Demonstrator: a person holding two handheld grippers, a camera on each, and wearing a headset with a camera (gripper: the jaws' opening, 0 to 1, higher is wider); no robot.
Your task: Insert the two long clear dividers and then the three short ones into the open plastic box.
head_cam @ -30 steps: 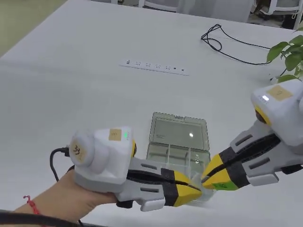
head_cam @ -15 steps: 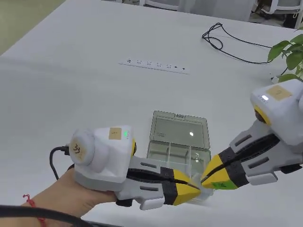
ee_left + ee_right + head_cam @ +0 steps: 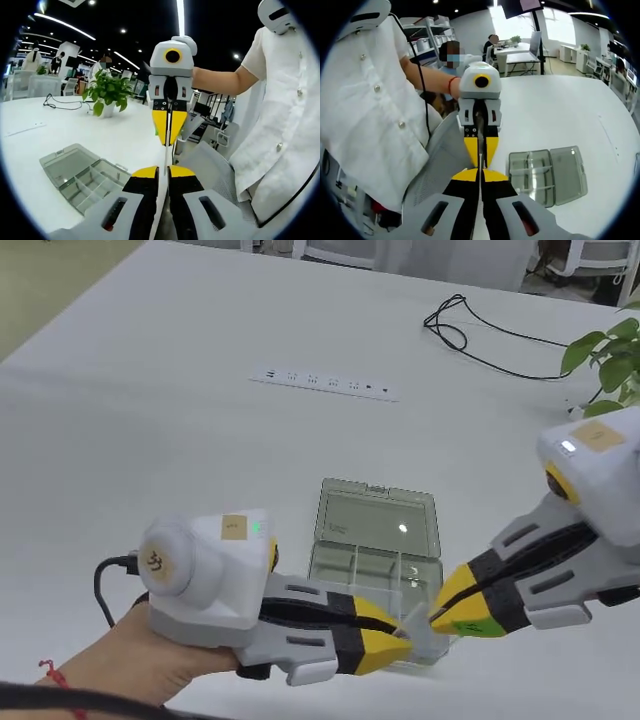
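— Pinching is seen at both ends: the left gripper [image 3: 398, 638] and the right gripper [image 3: 437, 617] are each closed on one thin clear divider [image 3: 420, 635], held over the near right corner of the open plastic box [image 3: 372, 558].
— And room around the box?
— Bare white table [image 3: 150, 390] is left beyond its hinged-back lid, up to the power strip [image 3: 325, 382]. In the left gripper view the table's edge is seen just beside the box, and the divider is reduced to a hairline.

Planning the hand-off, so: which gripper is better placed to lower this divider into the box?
Probably right. Both pinch the clear divider, but the right gripper comes from the side, off the box, while the left gripper lies across its near rim.
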